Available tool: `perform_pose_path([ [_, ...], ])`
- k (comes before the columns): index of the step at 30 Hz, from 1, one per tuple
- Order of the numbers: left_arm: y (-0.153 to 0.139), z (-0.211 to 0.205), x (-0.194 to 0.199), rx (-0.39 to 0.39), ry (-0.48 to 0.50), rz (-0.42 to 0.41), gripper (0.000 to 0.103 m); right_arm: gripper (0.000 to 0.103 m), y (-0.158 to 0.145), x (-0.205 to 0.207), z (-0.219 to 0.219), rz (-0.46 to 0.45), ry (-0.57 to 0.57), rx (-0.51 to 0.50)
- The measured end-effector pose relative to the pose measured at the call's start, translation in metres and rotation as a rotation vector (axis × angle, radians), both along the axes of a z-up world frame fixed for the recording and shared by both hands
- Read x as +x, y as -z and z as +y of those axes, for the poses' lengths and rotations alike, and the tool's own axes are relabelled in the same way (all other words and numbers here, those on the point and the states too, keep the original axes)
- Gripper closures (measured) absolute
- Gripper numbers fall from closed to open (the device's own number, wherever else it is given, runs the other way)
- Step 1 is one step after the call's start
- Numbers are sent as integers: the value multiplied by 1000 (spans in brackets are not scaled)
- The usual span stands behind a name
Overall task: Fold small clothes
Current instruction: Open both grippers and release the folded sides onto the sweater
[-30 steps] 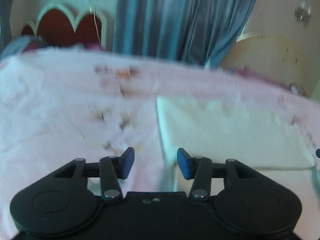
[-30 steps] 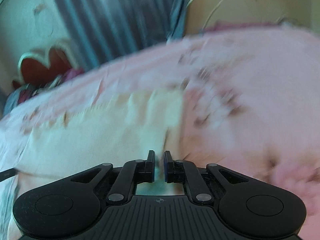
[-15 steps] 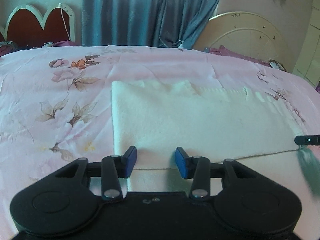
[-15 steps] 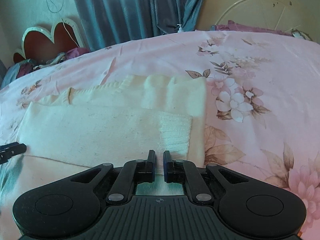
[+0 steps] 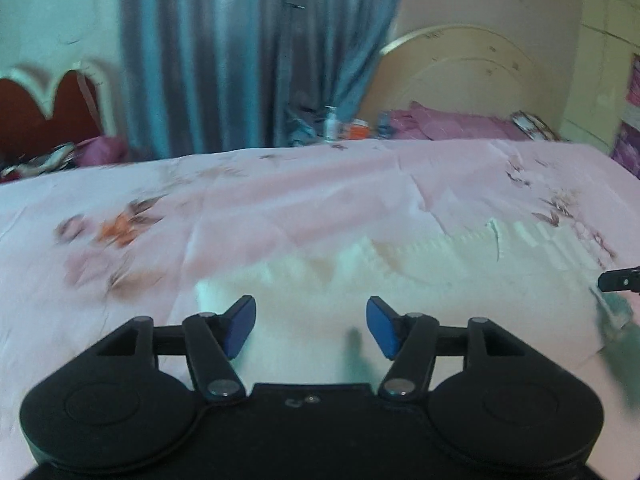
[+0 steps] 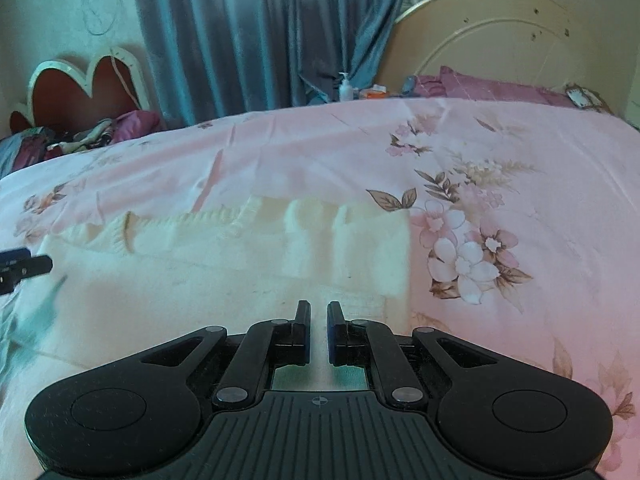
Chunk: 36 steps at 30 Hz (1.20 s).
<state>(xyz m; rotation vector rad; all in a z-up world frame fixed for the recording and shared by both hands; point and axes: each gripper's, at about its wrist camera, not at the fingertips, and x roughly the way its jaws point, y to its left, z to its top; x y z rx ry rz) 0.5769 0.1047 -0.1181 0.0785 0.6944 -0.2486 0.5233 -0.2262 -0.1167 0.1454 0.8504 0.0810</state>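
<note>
A cream knit sweater (image 5: 440, 280) lies folded flat on a pink floral bedsheet (image 5: 280, 200). My left gripper (image 5: 311, 316) hovers over the sweater's near left corner. Its jaws are opening and nothing is pressed between the blue pads. In the right wrist view the sweater (image 6: 200, 280) fills the left half, with its ribbed edge at the back. My right gripper (image 6: 319, 312) is shut just above the sweater's near right part, and I see no cloth in it. Each view catches the other gripper's tip at its edge: the right gripper's (image 5: 620, 280) and the left gripper's (image 6: 24, 268).
Blue curtains (image 6: 260, 32) hang behind the bed. A red scalloped headboard (image 6: 80, 92) stands at the back left and a cream round headboard (image 6: 500, 40) at the back right. A purple pillow (image 6: 500, 88), a pump bottle (image 6: 346, 88) and a heap of clothes (image 6: 80, 136) lie along the far edge.
The left gripper's jaws have spread wider, and its view has swung and blurred as it moved across the sweater. The right gripper stays shut and has barely shifted in the last half second.
</note>
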Motion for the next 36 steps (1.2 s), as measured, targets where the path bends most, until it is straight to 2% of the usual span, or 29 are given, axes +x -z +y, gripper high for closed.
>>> perform_pose_path([
  [3, 13, 5, 25, 18, 19, 45, 43, 97, 13, 4, -6, 23, 29, -9],
  [5, 26, 19, 40, 29, -25, 92, 41, 97, 14, 3, -10, 21, 61, -27],
  [7, 29, 36, 42, -23, -32, 87, 42, 97, 14, 3, -13, 23, 89, -52],
  [10, 25, 41, 36, -6, -43, 73, 42, 97, 10, 4, -12, 31, 111, -55],
  [12, 15, 39, 21, -25, -63, 50, 43, 97, 0, 3, -6, -12, 137, -59],
  [14, 5, 22, 6, -53, -23, 21, 42, 97, -9, 6, 8, -43, 115, -19],
  [17, 5, -19, -6, -62, 36, 23, 41, 97, -7, 24, 46, -28, 21, 19],
  [20, 9, -49, -3, -83, 45, 49, 40, 97, -3, 36, 83, -30, -59, 13],
  [23, 16, -62, 5, -102, 40, 73, 40, 97, 2, 40, 98, -16, -102, 31],
  [25, 27, -64, 13, -79, 36, 97, 37, 97, 7, 40, 100, -5, -118, 12],
  [28, 30, -51, 14, -43, 21, 82, 37, 97, 11, 37, 83, -10, -81, -30],
  [31, 32, -18, 13, 5, -38, 68, 36, 97, 12, 31, 39, 12, 56, -116],
  [33, 33, 1, 11, -10, -51, 70, 36, 97, 16, 27, 10, 31, 134, -83],
  [36, 28, -1, 12, -7, -51, 72, 38, 97, 17, 28, -1, 44, 146, -40],
])
